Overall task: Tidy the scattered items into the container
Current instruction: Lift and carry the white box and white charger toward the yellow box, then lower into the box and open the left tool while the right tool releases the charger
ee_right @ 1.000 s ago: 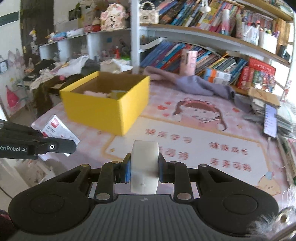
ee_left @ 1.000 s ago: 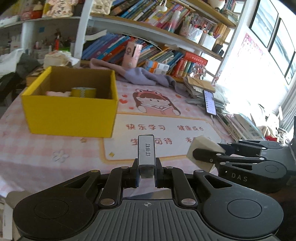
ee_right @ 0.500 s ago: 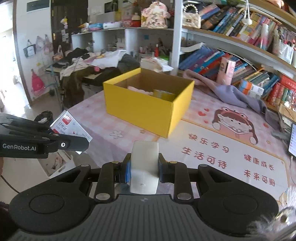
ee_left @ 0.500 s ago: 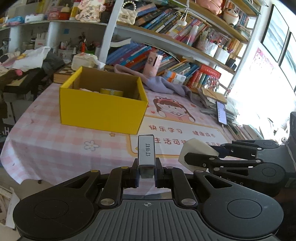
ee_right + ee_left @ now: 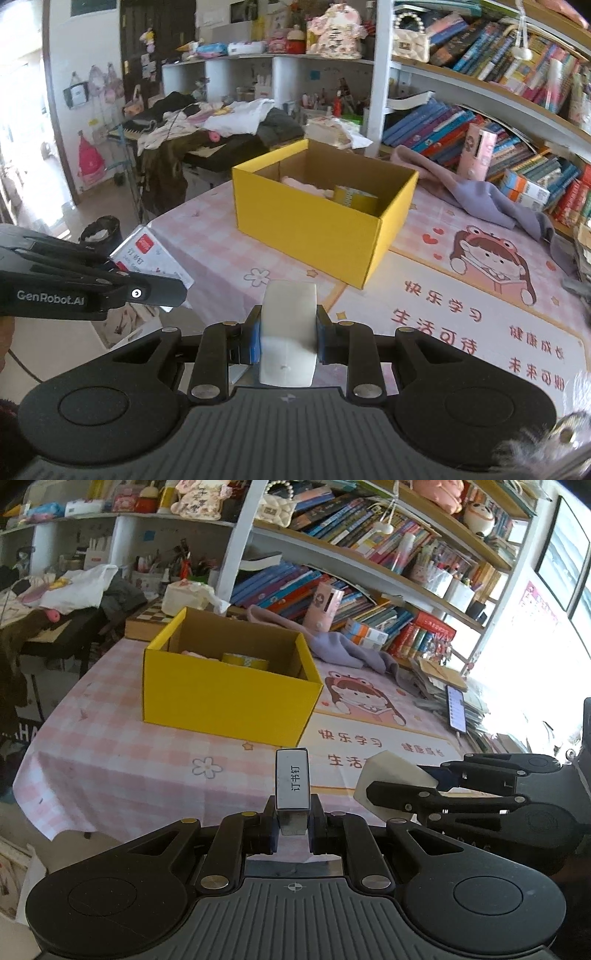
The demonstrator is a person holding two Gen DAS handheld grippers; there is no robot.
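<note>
- The left gripper is closed on a small box of staples, and the box stands upright between its jaws.
- The right gripper is closed on a white block; I cannot tell whether it is an eraser or a piece of foam.
- Compared with one second ago, both grippers are now further back from the table and turned more to its left end. The yellow cardboard box moves from the left part of both views toward the middle.
- The grips do not change; both jaws stay as narrow as before, with the same things in them.
- The yellow cardboard box stands open on the pink checked tablecloth, well apart from both grippers. Inside it I see a yellow roll of tape and something pale pink.
- In my judgement this is the carrying step: both items are lifted and the box is now ahead, so what is left is to bring them over the opening and release them.
</note>
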